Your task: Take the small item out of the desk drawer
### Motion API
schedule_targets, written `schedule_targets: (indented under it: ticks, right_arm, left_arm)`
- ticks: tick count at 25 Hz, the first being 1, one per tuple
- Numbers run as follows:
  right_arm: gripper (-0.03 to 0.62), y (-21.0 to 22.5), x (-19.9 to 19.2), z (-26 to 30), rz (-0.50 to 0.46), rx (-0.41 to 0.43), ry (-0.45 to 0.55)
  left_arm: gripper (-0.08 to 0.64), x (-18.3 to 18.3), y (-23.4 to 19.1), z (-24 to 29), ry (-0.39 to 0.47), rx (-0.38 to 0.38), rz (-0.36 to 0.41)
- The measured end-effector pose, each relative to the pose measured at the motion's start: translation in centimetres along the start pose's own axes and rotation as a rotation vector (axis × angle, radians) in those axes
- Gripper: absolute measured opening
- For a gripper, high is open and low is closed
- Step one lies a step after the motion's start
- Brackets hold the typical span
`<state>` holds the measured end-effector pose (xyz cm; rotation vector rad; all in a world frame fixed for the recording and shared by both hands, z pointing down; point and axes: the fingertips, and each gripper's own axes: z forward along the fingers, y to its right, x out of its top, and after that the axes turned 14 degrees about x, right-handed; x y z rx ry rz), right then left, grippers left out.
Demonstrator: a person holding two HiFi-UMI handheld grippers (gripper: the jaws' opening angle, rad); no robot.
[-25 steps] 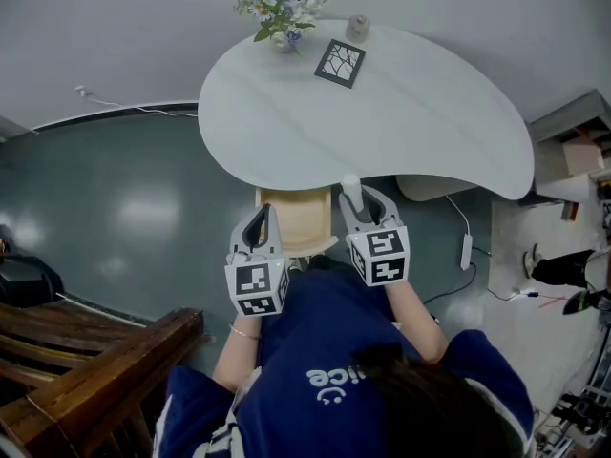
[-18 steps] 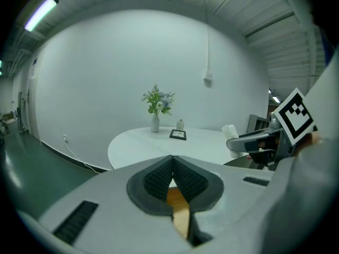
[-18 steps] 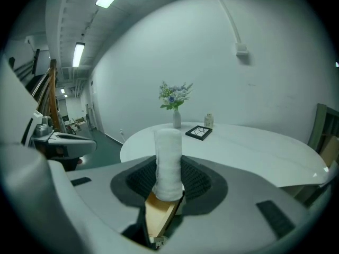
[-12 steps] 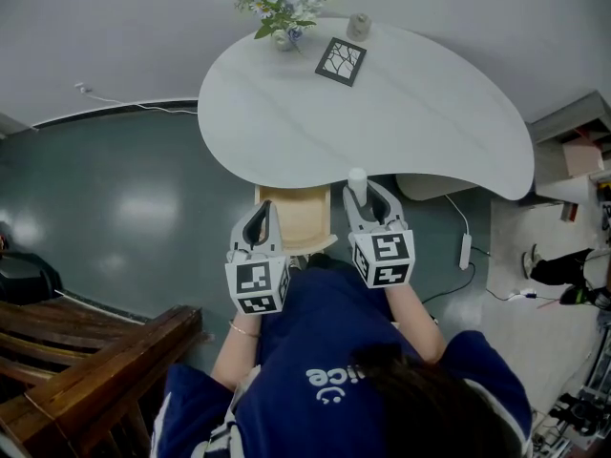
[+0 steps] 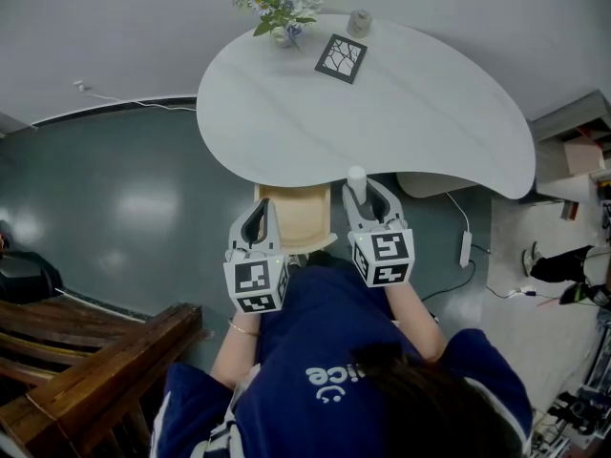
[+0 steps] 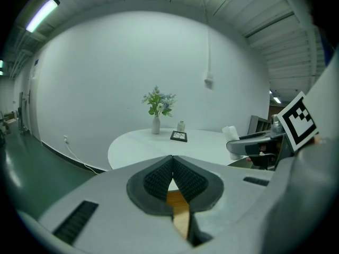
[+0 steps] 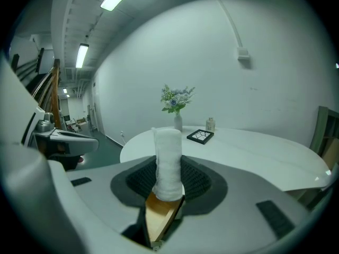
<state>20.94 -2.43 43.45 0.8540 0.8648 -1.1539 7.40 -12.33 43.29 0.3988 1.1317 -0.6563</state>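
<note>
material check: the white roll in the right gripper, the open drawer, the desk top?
The white roll looks like soft fabric, maybe terry or fleece: fuzzy, nubby, matte surface. The drawer looks like pale wood or wood-look board: tan and matte, grain too small to tell. The desk top is smooth white with faint streaks and a slight sheen: painted board or laminate, can't tell which.

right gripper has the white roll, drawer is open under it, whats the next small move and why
Probably carry the right gripper forward over the white desk top and set the rolled white cloth down there. Its jaws grip the roll upright, clear of the open wooden drawer, right at the desk's edge. The left gripper is shut and empty.
</note>
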Motion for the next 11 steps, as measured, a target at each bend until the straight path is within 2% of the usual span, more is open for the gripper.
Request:
schedule_targets:
  ticks: [11]
  right_arm:
    - [0.138,0.76,0.03,-0.02,-0.018,-0.005,-0.002]
  left_arm:
    - [0.003,0.41,0.35,0.77,0.004,-0.003,0.007]
